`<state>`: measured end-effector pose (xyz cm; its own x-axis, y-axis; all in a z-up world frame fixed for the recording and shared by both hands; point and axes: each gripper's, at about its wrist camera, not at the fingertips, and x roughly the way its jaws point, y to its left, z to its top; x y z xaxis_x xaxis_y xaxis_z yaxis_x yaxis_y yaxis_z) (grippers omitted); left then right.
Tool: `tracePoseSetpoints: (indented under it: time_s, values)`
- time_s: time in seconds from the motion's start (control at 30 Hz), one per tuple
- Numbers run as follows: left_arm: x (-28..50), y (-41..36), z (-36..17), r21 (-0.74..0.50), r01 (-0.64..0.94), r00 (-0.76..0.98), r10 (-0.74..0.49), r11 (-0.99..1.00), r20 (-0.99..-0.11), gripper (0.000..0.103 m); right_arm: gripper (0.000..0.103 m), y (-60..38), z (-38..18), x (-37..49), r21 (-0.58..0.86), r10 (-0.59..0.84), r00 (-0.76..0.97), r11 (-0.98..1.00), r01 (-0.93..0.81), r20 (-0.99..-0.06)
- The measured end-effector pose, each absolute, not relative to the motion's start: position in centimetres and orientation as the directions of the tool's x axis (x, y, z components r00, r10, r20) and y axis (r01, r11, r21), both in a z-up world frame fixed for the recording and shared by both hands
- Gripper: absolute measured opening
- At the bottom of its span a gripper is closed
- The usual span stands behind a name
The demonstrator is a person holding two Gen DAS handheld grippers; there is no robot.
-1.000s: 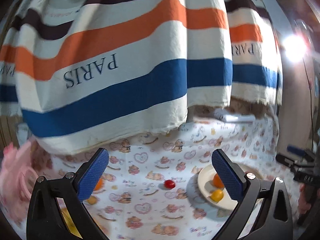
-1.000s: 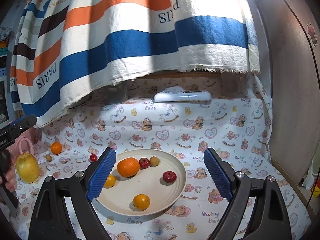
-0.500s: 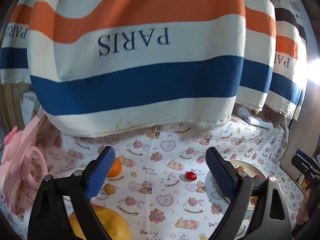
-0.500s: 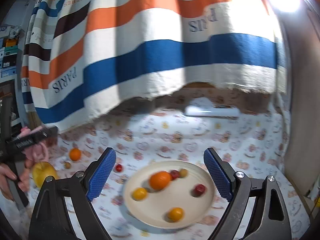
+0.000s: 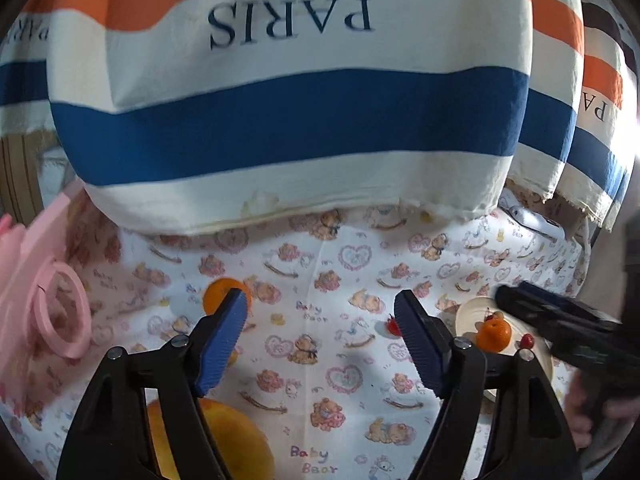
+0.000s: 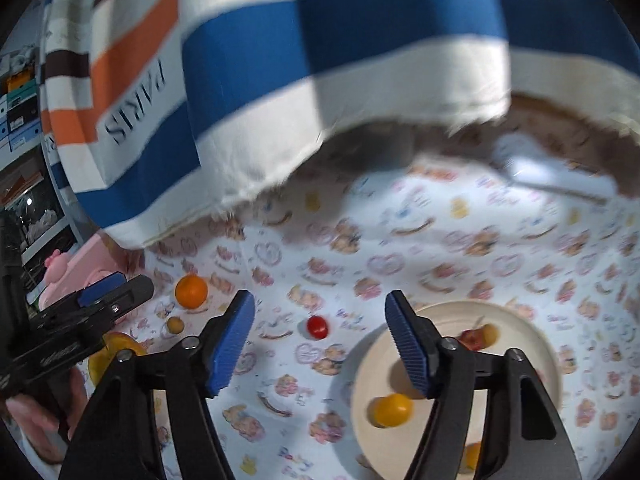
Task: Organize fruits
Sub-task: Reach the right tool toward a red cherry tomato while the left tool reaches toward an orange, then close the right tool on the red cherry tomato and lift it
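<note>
At the far left of the tabletop [image 5: 340,360], which wears a cloth printed with bears and hearts, a pink toy [image 5: 48,312] stands at about nine o'clock from the left gripper [image 5: 320,340]. This gripper has its blue fingers [image 5: 224,340] wide apart and holds nothing. Just under its left finger, at seven o'clock and very close, lies a big yellow fruit [image 5: 236,440], partly hidden by the black frame. A small orange [image 5: 218,298] lies beyond the tip of the same finger at eleven o'clock, and a smaller brownish fruit [image 6: 175,324] sits between these two. Going to the right, a little red fruit [image 6: 317,326] lies alone on the cloth; in the right wrist view it is almost straight ahead at twelve o'clock, in the open gap of the right gripper [image 6: 320,344], whose fingers are also spread and empty. Further right stands the cream plate [image 6: 532,344], at about two o'clock from the right gripper, with an orange [image 5: 494,332], a yellow fruit [image 6: 390,410] and some small red ones already on it. I judge that four fruits wait outside the plate. The big yellow fruit is nearest to the left gripper, but it sits low and to one side, so the gripper must drop and shift left to centre on it; being round, it has no long axis to align with. The red one is better for the right gripper.
</note>
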<state>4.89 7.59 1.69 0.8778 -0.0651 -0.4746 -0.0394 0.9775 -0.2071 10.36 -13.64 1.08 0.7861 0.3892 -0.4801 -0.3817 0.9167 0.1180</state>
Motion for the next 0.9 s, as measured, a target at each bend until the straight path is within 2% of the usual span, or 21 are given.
tracePoseSetpoints:
  time_s: [0.03, 0.1, 0.23, 0.37, 0.5, 0.8, 0.87, 0.9]
  values:
    - [5.0, 7.5, 1.5, -0.204, -0.04, 0.873, -0.065, 0.978, -0.483, 0.072, 0.063, -13.1, 0.7, 11.0, 0.111, 0.382, 0.775, 0.918, -0.38, -0.503]
    - [5.3, 7.3, 1.1, -0.191, -0.043, 0.866, -0.059, 0.981, -0.497, 0.062, 0.061, -11.5, -0.4, 12.6, 0.098, 0.392, 0.728, 0.906, -0.412, -0.562]
    - [5.9, 7.4, 0.4, -0.198, -0.046, 0.841, -0.069, 0.979, -0.536, 0.06, 0.059, -8.9, -2.4, 14.4, 0.019, 0.333, 0.704, 0.91, -0.414, -0.627]
    - [6.0, 7.5, 0.4, -0.195, -0.061, 0.833, -0.058, 0.979, -0.55, 0.06, 0.051, -7.7, -4.1, 16.2, -0.003, 0.292, 0.684, 0.919, -0.395, -0.669]
    - [6.0, 7.7, 0.4, -0.199, -0.084, 0.823, -0.044, 0.976, -0.566, 0.06, 0.049, -7.4, -5.1, 17.5, 0.022, 0.286, 0.678, 0.929, -0.37, -0.678]
    - [6.7, 7.9, -0.2, -0.171, -0.112, 0.805, -0.011, 0.979, -0.593, 0.06, 0.033, -6.4, -6.9, 18.1, -0.029, 0.222, 0.686, 0.942, -0.334, -0.693]
    - [6.7, 7.9, -0.2, -0.172, -0.114, 0.806, -0.01, 0.978, -0.592, 0.06, 0.023, -6.3, -7.0, 18.0, -0.022, 0.233, 0.681, 0.939, -0.344, -0.694]
    - [6.7, 7.9, -0.1, -0.174, -0.113, 0.807, -0.012, 0.978, -0.591, 0.06, 0.023, -6.4, -7.0, 17.8, -0.01, 0.244, 0.676, 0.937, -0.348, -0.695]
